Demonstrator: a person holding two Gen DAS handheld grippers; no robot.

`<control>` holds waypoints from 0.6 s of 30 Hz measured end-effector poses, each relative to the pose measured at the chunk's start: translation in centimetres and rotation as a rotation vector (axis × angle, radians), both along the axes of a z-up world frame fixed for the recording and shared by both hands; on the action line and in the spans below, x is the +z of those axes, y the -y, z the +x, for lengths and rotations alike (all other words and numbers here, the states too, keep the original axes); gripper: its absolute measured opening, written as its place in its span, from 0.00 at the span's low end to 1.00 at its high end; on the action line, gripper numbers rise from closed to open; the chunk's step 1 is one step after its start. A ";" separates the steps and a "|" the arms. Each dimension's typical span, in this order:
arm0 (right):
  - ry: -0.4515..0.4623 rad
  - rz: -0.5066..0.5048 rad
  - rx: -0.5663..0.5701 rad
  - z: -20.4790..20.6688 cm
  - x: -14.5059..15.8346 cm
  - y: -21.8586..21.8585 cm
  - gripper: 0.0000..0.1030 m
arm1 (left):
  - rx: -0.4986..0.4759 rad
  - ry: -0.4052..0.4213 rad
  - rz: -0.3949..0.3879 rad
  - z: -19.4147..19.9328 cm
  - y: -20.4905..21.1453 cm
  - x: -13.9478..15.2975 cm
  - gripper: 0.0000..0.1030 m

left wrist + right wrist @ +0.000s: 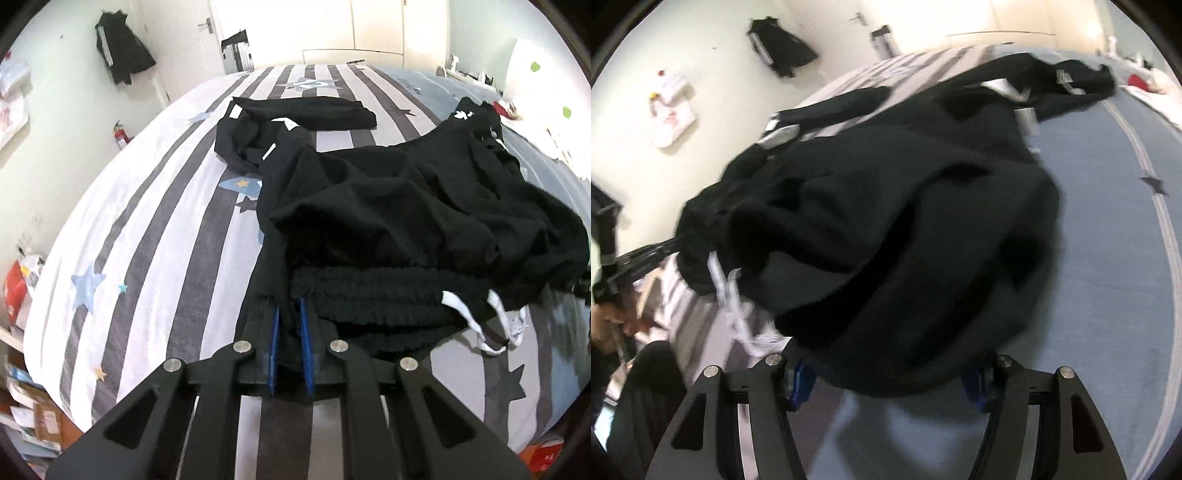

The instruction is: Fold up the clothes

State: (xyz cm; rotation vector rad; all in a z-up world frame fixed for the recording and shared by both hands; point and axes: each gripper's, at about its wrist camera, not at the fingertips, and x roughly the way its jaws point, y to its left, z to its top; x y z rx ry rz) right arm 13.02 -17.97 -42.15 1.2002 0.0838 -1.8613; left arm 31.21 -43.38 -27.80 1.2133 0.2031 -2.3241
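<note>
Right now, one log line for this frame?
left gripper: shut on black shorts waistband | right gripper: open, under shorts | striped bed

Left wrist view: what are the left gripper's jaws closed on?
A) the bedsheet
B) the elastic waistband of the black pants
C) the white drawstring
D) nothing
B: the left gripper has its blue-padded jaws pinched on the gathered waistband of the black pants, while the drawstring hangs free to the side.

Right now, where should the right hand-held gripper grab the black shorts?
Take the elastic waistband at its free right end, just past the white drawstring, coming in from the near bed edge. The left hand-held gripper already pinches the other end, and the ruched band is thick and faces you.
</note>
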 end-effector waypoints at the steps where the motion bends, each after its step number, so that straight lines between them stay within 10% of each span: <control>1: 0.004 -0.008 0.020 0.5 0.2 0.0 0.59 | -0.003 0.000 -0.002 0.0 0.1 -0.1 0.09; 9: 0.000 0.014 0.159 5.3 0.5 0.6 0.59 | -0.022 0.002 0.005 -0.3 -0.2 -0.8 0.09; 18: -0.004 -0.009 -0.074 2.6 0.7 3.9 0.48 | -0.062 0.017 -0.002 0.1 -0.6 -1.1 0.09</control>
